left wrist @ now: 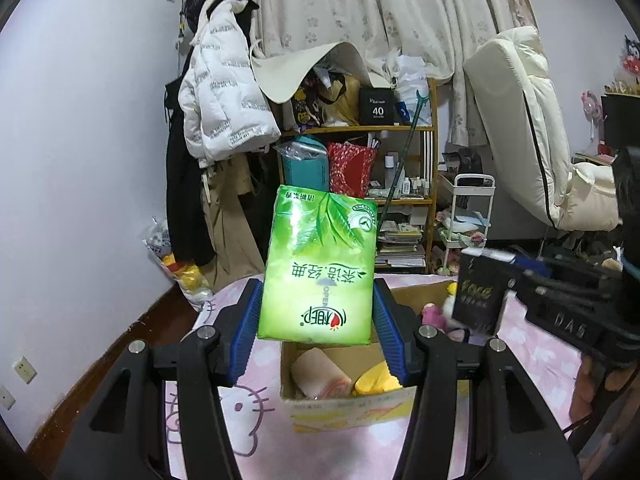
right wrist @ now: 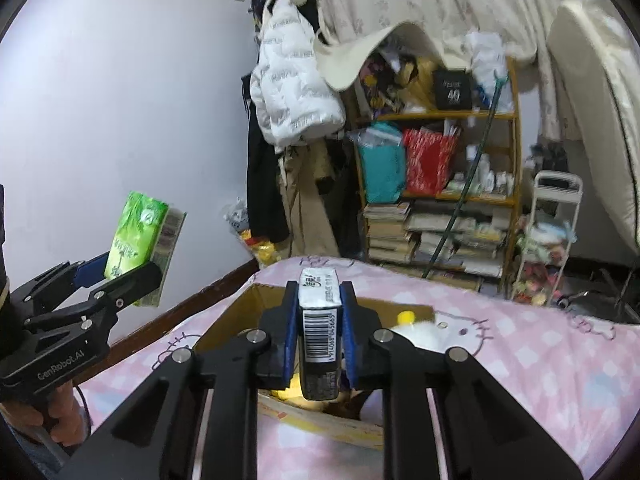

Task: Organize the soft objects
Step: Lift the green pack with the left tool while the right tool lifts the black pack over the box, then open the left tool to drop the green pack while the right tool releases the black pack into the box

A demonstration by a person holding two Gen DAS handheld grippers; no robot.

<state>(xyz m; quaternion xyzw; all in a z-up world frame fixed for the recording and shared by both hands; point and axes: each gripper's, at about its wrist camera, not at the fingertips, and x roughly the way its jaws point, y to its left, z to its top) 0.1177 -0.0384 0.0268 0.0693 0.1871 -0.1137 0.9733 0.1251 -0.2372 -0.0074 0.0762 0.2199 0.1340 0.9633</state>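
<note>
My left gripper (left wrist: 318, 316) clamps a glossy green tissue pack (left wrist: 320, 264) by its sides, upright above the open cardboard box (left wrist: 344, 408) on the pink quilt (left wrist: 240, 400). My right gripper (right wrist: 320, 320) pinches a slim black pack (right wrist: 320, 336) nearly closed over the box; its front face is hidden, and the soft items inside are partly covered

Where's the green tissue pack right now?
Left-wrist view, centre: the green tissue pack is clamped in the left gripper, held above the cardboard box on the pink bedsheet.
</note>
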